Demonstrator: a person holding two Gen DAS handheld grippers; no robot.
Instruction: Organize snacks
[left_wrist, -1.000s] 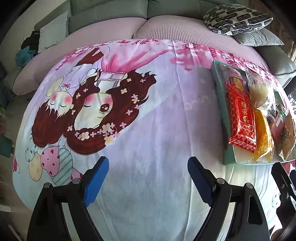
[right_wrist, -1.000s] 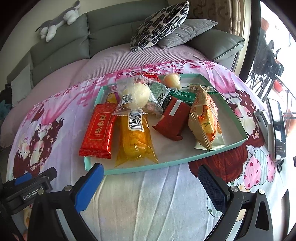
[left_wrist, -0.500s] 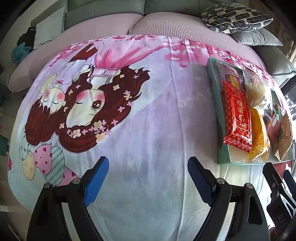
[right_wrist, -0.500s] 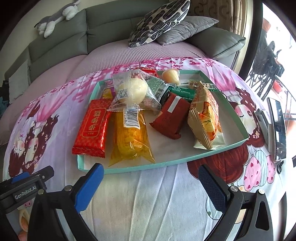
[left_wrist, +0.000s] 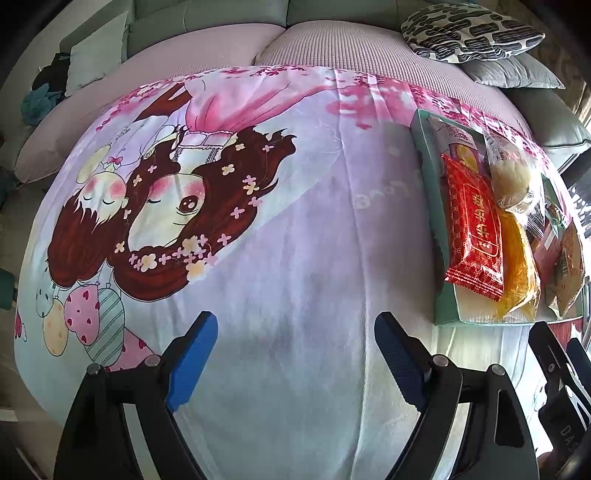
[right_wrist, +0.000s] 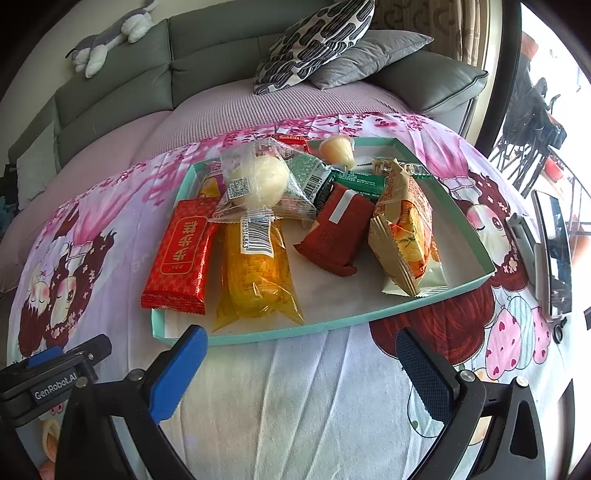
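A teal-rimmed tray (right_wrist: 369, 320) holds several snacks: a red packet (right_wrist: 181, 258), a yellow packet (right_wrist: 255, 280), a clear bag with a pale bun (right_wrist: 258, 181), a dark red packet (right_wrist: 334, 236), an orange-and-beige packet (right_wrist: 406, 236) and a small jelly cup (right_wrist: 336, 149). My right gripper (right_wrist: 299, 373) is open and empty, just in front of the tray's near rim. My left gripper (left_wrist: 295, 354) is open and empty over bare cloth, left of the tray (left_wrist: 445, 306) and its red packet (left_wrist: 474, 225).
A cartoon-print cloth (left_wrist: 258, 258) covers the table. A grey sofa with a patterned cushion (right_wrist: 314, 40) stands behind. A phone on a stand (right_wrist: 554, 254) is at the right edge. The left gripper's body (right_wrist: 48, 373) shows at the lower left.
My right gripper has moved a little closer to the tray. The left gripper's view has shifted slightly; both grippers stay open.
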